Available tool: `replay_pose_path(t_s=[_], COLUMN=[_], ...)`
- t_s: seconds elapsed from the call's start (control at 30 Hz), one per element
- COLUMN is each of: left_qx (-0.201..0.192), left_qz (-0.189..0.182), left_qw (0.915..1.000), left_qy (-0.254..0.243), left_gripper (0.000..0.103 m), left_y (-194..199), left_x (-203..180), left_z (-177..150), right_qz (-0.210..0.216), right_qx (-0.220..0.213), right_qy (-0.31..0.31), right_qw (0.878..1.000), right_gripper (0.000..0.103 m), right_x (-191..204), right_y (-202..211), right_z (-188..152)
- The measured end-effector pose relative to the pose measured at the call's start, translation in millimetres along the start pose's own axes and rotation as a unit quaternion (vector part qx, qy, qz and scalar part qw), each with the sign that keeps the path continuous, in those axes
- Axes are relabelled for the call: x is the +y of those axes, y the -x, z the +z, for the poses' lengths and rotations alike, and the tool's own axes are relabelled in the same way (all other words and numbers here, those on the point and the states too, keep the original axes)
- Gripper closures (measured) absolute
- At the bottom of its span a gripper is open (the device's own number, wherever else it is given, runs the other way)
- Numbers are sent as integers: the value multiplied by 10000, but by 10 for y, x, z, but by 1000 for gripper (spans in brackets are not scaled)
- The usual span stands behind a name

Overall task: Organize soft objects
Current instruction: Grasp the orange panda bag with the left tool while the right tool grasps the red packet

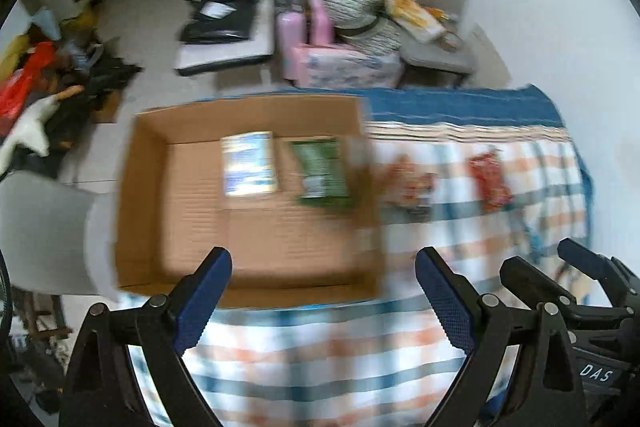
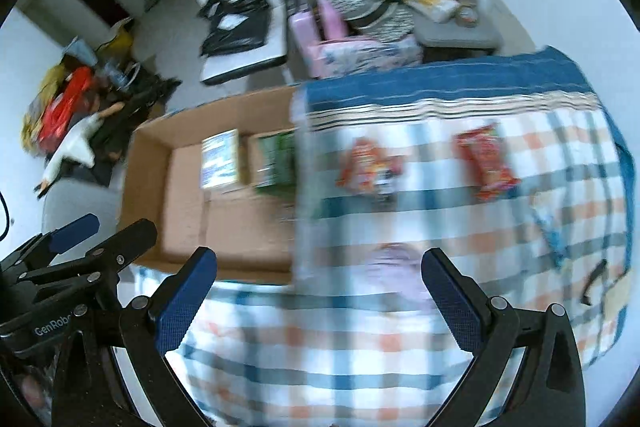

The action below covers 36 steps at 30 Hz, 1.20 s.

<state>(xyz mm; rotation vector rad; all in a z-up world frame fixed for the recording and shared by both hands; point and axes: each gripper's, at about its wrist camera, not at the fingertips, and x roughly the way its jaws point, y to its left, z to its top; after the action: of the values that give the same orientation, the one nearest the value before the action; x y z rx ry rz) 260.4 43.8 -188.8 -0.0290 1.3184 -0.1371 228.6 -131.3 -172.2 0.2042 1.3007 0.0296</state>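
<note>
A shallow cardboard box (image 1: 152,211) (image 2: 148,187) sits on a checked cloth (image 1: 320,367) (image 2: 440,227). In it lie a blue-white packet (image 1: 249,163) (image 2: 220,159) and a green packet (image 1: 320,169) (image 2: 276,159). On the cloth to its right lie an orange-red packet (image 1: 408,183) (image 2: 368,167) and a red packet (image 1: 490,179) (image 2: 486,163). A pale purple soft object (image 2: 394,267) lies near my right gripper (image 2: 320,287). Both my left gripper (image 1: 322,283) and right gripper are open and empty, held above the cloth. The views are motion-blurred.
Beyond the cloth stand a white chair (image 1: 228,7) with a black bag, a grey chair (image 1: 432,27) with packets, and a pink seat (image 1: 312,39) piled with fabric. Clutter lies on the floor at left (image 1: 48,99). A grey chair (image 1: 44,235) stands beside the box.
</note>
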Motion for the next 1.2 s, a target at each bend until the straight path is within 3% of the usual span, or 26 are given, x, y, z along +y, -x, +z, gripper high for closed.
replay_pose_path(t_s=[0.23, 0.33, 0.53, 0.63, 0.8, 1.07, 1.2], left_qx=[971, 1184, 1717, 1904, 2183, 2448, 2428], left_qz=[-625, -556, -515, -498, -357, 52, 228], left_qw=[9931, 9907, 9761, 9658, 9539, 9419, 9414], left_qy=[198, 385, 1228, 1691, 2027, 2299, 2331], left_gripper=[9, 9, 9, 9, 9, 9, 9], left_y=[-782, -1122, -1812, -2123, -2470, -2860, -2918], left_x=[-820, -1040, -1135, -1124, -1123, -1001, -960], left_z=[462, 595, 692, 700, 711, 705, 717], right_qz=[-457, -459, -262, -153, -51, -90, -141], right_qx=[210, 439, 975, 1265, 1679, 2170, 2298], right_qy=[-556, -711, -780, -658, -409, -142, -101], right_qw=[9972, 9954, 9918, 9897, 9849, 9760, 9731], right_gripper=[0, 0, 0, 0, 0, 0, 0], right_x=[-1210, -1634, -2180, -2314, -2386, -2354, -2329], right_y=[-135, -356, -944, -1262, -1709, -2288, -2496], right_z=[269, 416, 690, 803, 933, 1048, 1079])
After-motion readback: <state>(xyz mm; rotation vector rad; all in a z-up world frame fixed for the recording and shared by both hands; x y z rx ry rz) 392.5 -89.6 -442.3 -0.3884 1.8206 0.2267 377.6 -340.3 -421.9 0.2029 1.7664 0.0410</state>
